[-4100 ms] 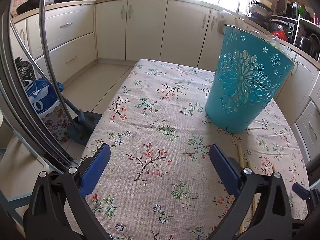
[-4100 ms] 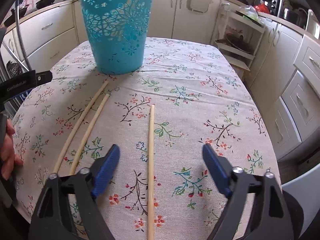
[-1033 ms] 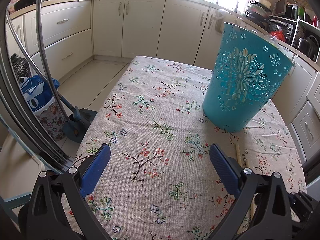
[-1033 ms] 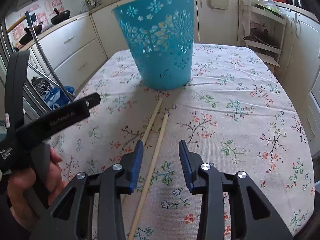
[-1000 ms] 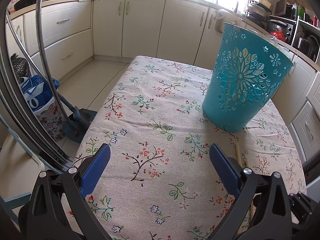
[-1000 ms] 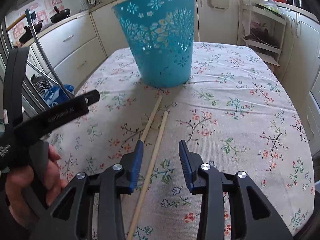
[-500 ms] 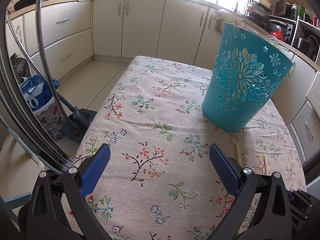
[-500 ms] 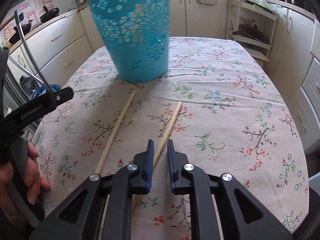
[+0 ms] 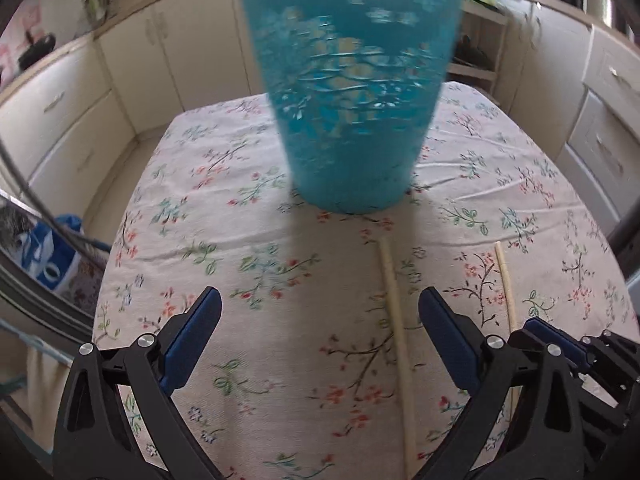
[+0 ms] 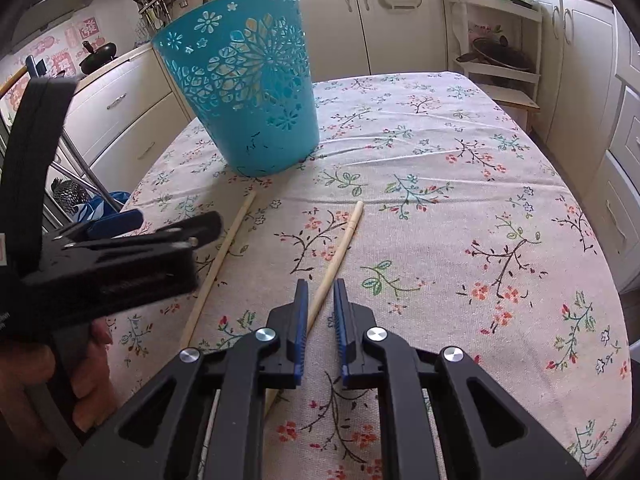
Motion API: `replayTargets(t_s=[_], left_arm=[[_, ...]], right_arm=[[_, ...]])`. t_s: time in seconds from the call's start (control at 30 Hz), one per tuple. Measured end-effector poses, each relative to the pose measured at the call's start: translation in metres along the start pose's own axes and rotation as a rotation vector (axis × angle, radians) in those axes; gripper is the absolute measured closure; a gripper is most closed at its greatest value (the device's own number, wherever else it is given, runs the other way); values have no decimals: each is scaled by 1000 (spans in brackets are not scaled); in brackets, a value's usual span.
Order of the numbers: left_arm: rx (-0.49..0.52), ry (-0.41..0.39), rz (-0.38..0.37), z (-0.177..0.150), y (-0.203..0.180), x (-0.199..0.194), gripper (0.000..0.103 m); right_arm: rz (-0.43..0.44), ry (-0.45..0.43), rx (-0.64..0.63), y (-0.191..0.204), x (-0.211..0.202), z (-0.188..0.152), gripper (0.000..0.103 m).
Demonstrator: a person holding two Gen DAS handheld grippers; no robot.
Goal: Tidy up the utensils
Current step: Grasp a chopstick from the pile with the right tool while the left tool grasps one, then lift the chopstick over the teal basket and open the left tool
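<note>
Left gripper, lower frame: our jaws gape, nothing held; it has swung rightward since a second ago, one chopstick now between them. Centre: turquoise basket upright on floral tablecloth. Right gripper: newly clamped on second chopstick.

I see a matt woven tablecloth with a floral print, two pale, smooth wooden sticks, a perforated turquoise plastic basket, and glossy cream cabinet fronts.
</note>
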State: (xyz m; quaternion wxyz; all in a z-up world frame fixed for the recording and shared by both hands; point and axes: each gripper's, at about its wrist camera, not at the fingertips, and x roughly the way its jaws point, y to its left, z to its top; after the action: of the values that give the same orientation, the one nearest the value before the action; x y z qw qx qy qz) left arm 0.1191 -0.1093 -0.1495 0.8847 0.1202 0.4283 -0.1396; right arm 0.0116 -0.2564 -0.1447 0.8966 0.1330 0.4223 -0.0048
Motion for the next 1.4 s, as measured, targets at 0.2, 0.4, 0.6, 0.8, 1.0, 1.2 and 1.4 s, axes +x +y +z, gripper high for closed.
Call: replayTargets(t_s=[0.2, 0.4, 0.6, 0.8, 1.0, 1.2, 1.4], left_arm=[[-7, 25, -46, -3, -4, 9, 64], [-104, 20, -115, -21, 12, -7, 96], [-172, 48, -146, -26, 29, -15, 76], [-139, 44, -127, -20, 27, -4, 89], [-149, 59, -216, -27, 37, -5, 98], [-131, 78, -232, -26, 37, -6, 86], [-13, 62, -180, -24, 18, -9, 98]], right_arm=[[-8, 10, -35, 3, 2, 3, 89], [27, 49, -128, 5, -2, 0, 89], [-2, 55, -90, -9, -4, 6, 70], [-19, 43, -95, 1, 13, 19, 68], [21, 86, -218, 15, 13, 17, 94], [29, 109, -157, 2, 9, 19, 81], [18, 113, -200, 19, 13, 16, 96]])
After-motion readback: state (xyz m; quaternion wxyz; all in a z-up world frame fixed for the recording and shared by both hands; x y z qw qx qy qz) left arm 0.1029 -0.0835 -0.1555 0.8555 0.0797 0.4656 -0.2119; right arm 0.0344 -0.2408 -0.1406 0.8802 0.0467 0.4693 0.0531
